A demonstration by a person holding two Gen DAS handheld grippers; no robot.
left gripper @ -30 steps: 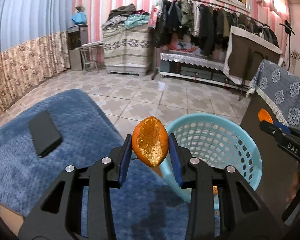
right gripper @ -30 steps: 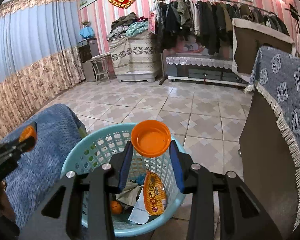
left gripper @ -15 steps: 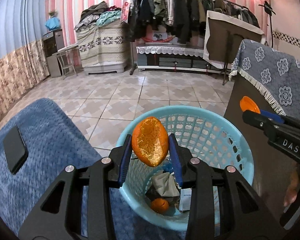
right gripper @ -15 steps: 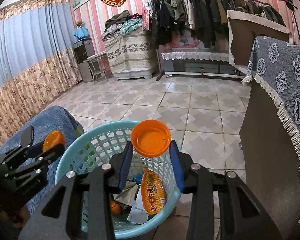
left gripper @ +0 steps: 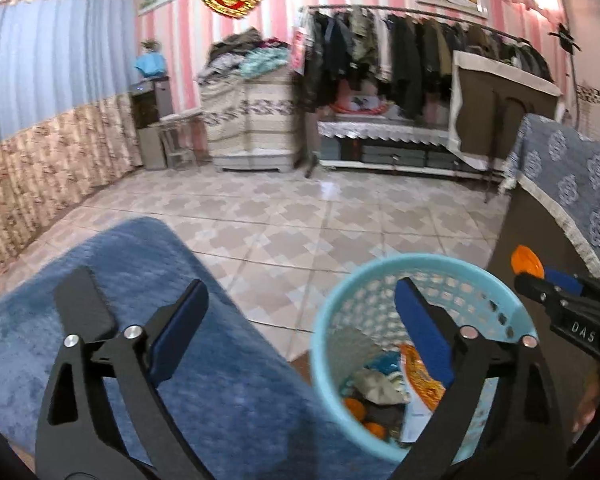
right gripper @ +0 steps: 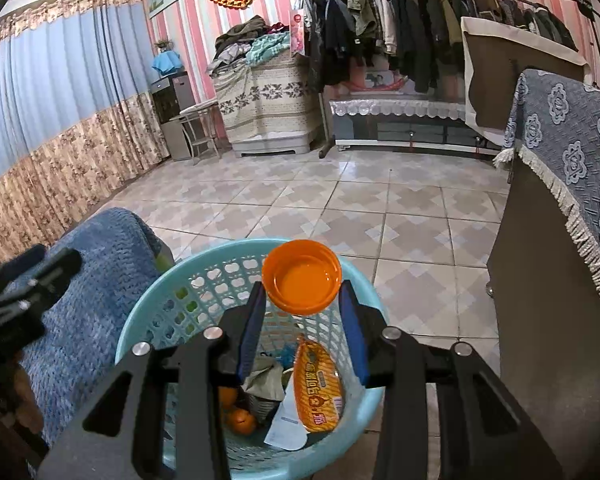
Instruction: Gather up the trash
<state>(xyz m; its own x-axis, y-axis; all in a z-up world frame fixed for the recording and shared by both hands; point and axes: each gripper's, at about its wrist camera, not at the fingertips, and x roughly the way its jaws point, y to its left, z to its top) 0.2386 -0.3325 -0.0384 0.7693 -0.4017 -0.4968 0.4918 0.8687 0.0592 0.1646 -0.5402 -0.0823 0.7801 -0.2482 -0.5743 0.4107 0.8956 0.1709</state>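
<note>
- Left gripper [left gripper: 300, 320]: jaws have just been opening, now spread wide, nothing between them; right finger over the basket [left gripper: 332, 360], left finger over the blue blanket [left gripper: 100, 272].
- Orange peel [right gripper: 242, 418] lies at the basket bottom, clear of both grippers, beside a snack wrapper [right gripper: 318, 386] and paper scraps.
- Right gripper [right gripper: 302, 308]: jaws clamped on an orange lid [right gripper: 302, 282], held above the basket, open side toward the camera.
- Beyond: tiled floor [right gripper: 300, 200], clothes rack [right gripper: 420, 32] at the far wall.

Patterned tile floor [right gripper: 380, 208], light blue basket [right gripper: 204, 276] seemingly standing on it, blue-blanketed surface [left gripper: 228, 380] beside, black phone [left gripper: 82, 304] on blanket
</note>
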